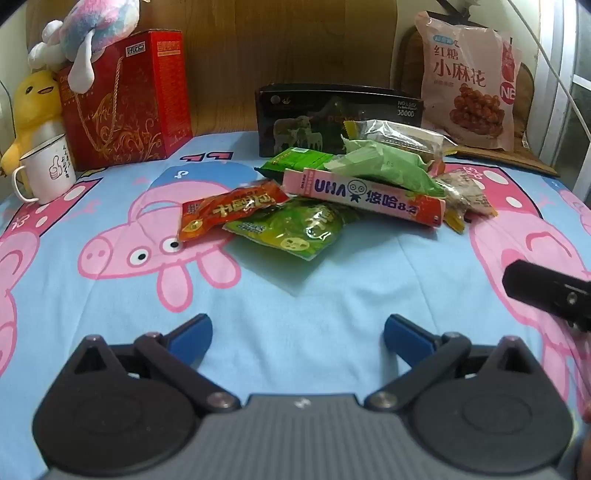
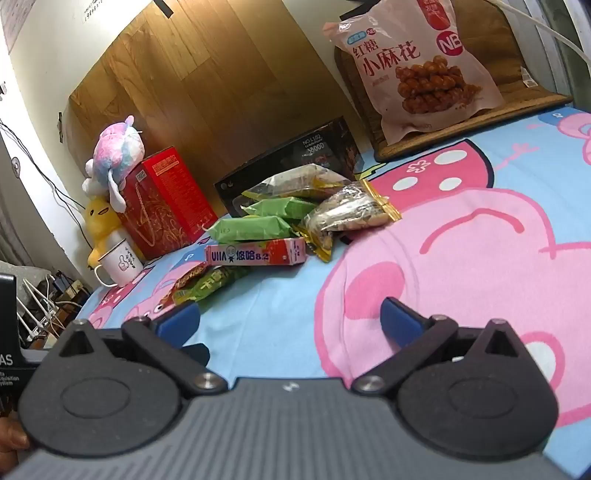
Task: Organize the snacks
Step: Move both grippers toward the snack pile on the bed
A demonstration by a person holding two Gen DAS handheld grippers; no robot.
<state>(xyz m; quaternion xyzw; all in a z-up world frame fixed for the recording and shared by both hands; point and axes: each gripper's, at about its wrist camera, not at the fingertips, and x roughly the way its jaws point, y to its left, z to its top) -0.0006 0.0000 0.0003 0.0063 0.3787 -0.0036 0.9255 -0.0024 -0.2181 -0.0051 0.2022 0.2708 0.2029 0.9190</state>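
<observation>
A pile of snacks lies on a blue Peppa Pig sheet (image 1: 295, 295): a pink UHA candy box (image 1: 364, 195) (image 2: 256, 252), a red packet (image 1: 231, 208), a green-yellow packet (image 1: 295, 230), green wrapped packs (image 1: 384, 162) (image 2: 251, 227), and clear gold-edged packs (image 2: 347, 214). A black box (image 1: 332, 118) (image 2: 295, 162) stands behind the pile. A big pink bag of twists (image 1: 469, 77) (image 2: 410, 66) leans at the back right. My left gripper (image 1: 297, 332) is open and empty, short of the pile. My right gripper (image 2: 291, 317) is open and empty, to the pile's right.
A red gift box (image 1: 129, 99) (image 2: 166, 199) with a plush toy (image 1: 96, 33) on top stands back left, beside a yellow duck plush (image 1: 33, 103) and a white mug (image 1: 48, 168) (image 2: 120, 264). A wooden headboard (image 1: 295, 55) backs the bed.
</observation>
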